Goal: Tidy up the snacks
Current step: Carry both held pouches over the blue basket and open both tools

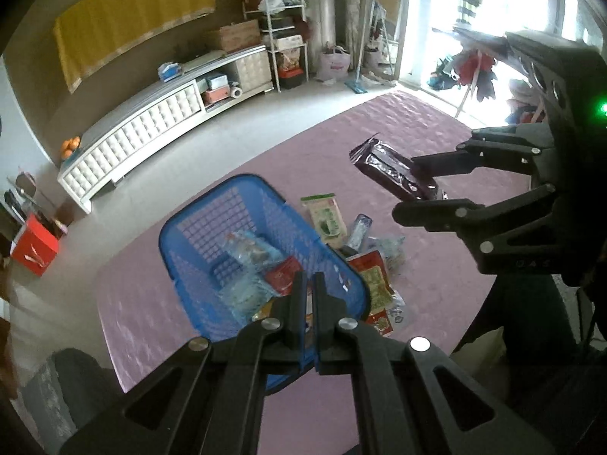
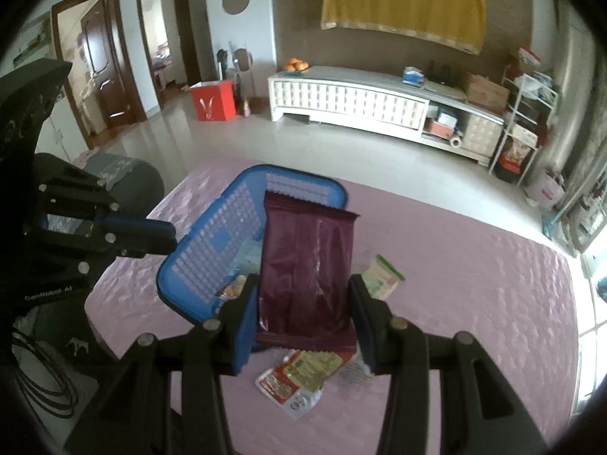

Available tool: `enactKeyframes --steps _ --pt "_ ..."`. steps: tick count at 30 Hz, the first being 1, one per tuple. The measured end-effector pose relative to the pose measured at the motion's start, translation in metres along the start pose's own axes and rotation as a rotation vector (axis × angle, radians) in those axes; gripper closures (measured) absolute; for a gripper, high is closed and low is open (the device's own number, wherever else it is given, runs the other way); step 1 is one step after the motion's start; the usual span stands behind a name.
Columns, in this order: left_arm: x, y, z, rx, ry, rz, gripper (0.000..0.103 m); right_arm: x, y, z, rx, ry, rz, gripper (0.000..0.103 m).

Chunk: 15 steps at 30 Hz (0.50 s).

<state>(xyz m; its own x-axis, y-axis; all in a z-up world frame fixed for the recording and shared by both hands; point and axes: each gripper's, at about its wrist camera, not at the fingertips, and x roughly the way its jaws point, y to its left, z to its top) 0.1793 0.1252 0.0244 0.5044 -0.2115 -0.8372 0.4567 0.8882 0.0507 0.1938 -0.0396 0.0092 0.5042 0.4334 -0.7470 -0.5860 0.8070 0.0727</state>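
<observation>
Only the left wrist view shows green packet (image 1: 325, 220) beside basket (image 1: 265, 242).

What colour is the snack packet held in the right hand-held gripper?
Dark maroon-purple, glossy snack packet; it shows best in the right wrist view.

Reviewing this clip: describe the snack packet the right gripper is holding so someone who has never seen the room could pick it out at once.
Start at the pink quilted cloth covering the floor, where a blue plastic mesh basket sits beside loose snack packets. Above them the right gripper has its jaws shut on a dark purple foil snack packet. It is the only plain purple packet and the only one lifted off the cloth.
</observation>
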Motion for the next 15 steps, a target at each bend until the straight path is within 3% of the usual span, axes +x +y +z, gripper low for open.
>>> enactKeyframes --steps 15 --pt "0.044 0.060 -0.040 -0.132 0.015 -0.033 0.101 0.097 0.038 0.004 -0.076 0.172 0.028 0.053"
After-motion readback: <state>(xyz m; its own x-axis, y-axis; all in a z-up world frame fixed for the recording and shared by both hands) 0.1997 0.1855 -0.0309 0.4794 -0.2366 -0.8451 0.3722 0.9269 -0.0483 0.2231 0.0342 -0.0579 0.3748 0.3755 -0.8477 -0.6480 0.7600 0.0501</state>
